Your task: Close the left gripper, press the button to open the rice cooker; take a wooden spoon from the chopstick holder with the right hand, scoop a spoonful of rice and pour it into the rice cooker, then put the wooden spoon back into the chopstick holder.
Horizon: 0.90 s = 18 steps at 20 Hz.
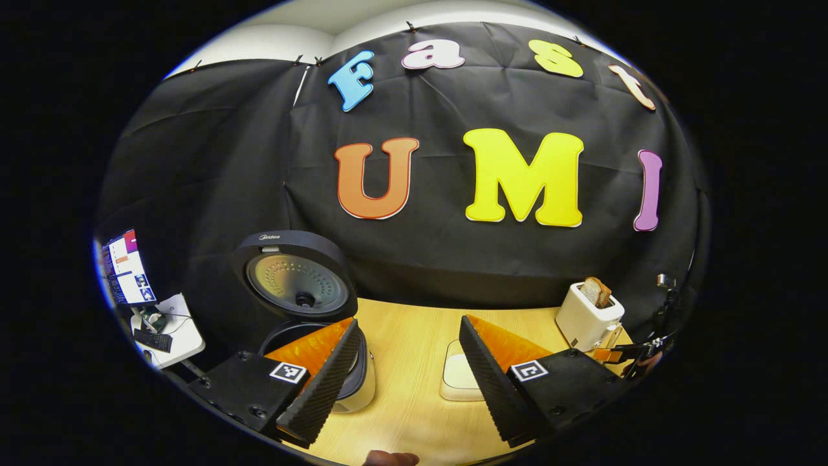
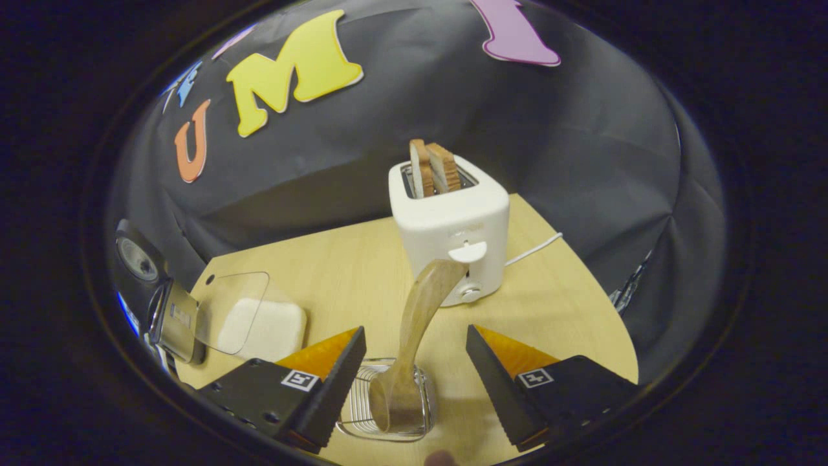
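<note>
Left gripper (image 1: 409, 362): jaws spread wide, nothing between them, hovering above the wooden surface (image 1: 414, 336). Rice cooker (image 1: 310, 336) sits by the left edge of the surface in the left gripper view, partly hidden behind the left finger. Its lid (image 1: 294, 275) stands up, open, inner plate facing the camera. A white lidded container (image 1: 460, 378) sits on the surface between the two fingers, close to the right one. White toaster (image 1: 588, 317) with bread in its slots stands toward the far right edge.

Right gripper (image 2: 414, 378): jaws also spread, not touching anything. Wooden spoon (image 2: 414, 336) stands in the wire chopstick holder (image 2: 388, 401), bowl end down, handle leaning up and away toward the toaster (image 2: 453, 226). Holder and spoon sit in the gap between the fingers, clear of both. In the right gripper view the toaster is just behind the spoon handle, with two bread slices sticking out and its cord trailing off to the right. The white container (image 2: 259, 327) is at left with its clear lid (image 2: 229, 310) propped up. Rice cooker (image 2: 139, 259) is at the far left edge, lid raised.
</note>
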Available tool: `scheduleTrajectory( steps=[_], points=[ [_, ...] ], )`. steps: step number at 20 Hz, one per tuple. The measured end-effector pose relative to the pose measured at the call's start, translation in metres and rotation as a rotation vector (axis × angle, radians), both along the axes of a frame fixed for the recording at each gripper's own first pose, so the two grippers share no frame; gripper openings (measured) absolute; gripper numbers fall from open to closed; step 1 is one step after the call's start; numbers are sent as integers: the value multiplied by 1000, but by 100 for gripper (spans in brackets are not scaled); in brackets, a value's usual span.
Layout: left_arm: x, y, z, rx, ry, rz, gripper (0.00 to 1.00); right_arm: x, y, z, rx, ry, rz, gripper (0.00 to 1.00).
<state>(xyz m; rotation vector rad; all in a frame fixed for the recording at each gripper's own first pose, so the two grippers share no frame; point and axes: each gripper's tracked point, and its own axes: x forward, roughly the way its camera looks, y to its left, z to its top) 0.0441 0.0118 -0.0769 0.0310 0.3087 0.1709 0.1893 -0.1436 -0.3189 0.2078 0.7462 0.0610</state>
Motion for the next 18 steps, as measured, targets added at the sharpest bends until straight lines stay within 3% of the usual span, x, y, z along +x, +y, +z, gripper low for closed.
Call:
scheduleTrajectory(
  steps=[3,6,7,9,10,11,13,16,18],
  points=[
    [-2,-1,-6,5,19,8,99,9,8,-9,29,23,14,94],
    [0,-5,-8,12,26,7,99,13,11,-12,25,32,16,65],
    [1,-6,-9,14,29,7,99,16,11,-14,28,33,16,71],
    [2,-8,-9,18,33,6,99,18,9,-15,18,41,12,47],
    [3,-10,-9,18,35,6,99,18,12,-17,26,50,19,40],
    [4,-11,-10,22,37,6,99,19,12,-21,24,59,22,40],
    [3,-13,-8,32,37,6,99,18,15,-16,71,69,21,15],
    [3,-16,-6,37,33,8,98,19,17,-16,84,66,21,14],
    [1,-19,-3,40,28,9,99,15,18,-12,88,70,37,7]
  ],
)
